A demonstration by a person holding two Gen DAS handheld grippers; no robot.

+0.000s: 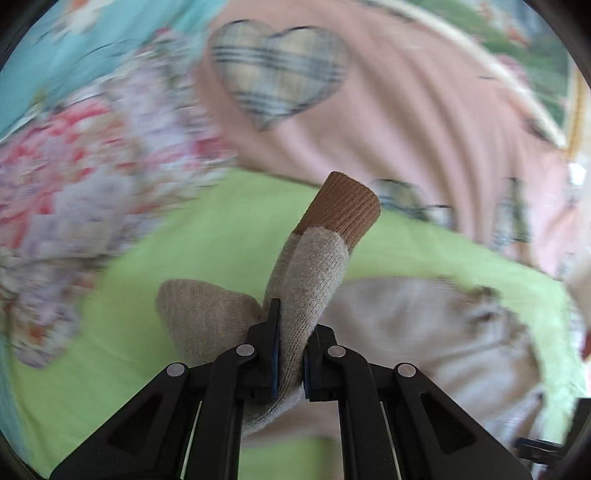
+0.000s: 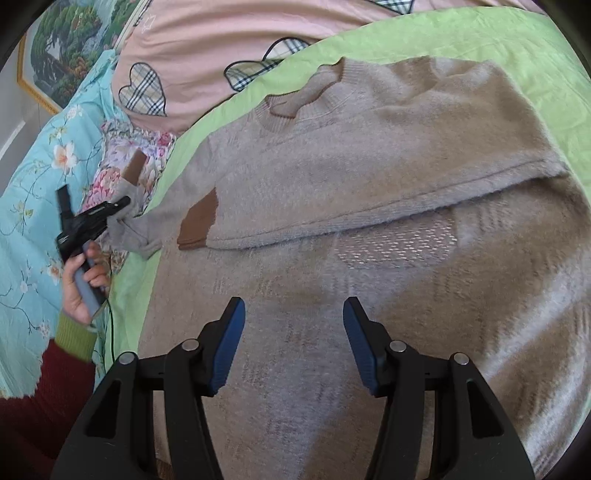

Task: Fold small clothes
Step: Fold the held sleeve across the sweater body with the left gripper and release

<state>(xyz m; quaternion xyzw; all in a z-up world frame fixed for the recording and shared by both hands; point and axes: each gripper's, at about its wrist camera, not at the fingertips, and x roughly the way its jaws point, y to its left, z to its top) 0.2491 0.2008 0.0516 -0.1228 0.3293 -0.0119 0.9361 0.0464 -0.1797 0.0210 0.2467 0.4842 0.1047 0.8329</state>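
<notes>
A beige knit sweater (image 2: 351, 184) with brown cuffs lies flat on a green sheet (image 2: 498, 33). One sleeve is folded across its chest, its brown cuff (image 2: 197, 221) on the body. My left gripper (image 1: 291, 354) is shut on the other sleeve (image 1: 310, 280), whose brown cuff (image 1: 343, 206) sticks up past the fingers. In the right wrist view that gripper (image 2: 118, 206) holds the sleeve out at the sweater's left side. My right gripper (image 2: 293, 332) is open and empty, hovering over the sweater's lower body.
A pink quilt with plaid hearts (image 2: 221, 40) lies beyond the sweater. A floral cloth (image 2: 122, 155) and a turquoise floral cover (image 2: 33, 184) lie to the left. A framed picture (image 2: 59, 48) hangs at the back left.
</notes>
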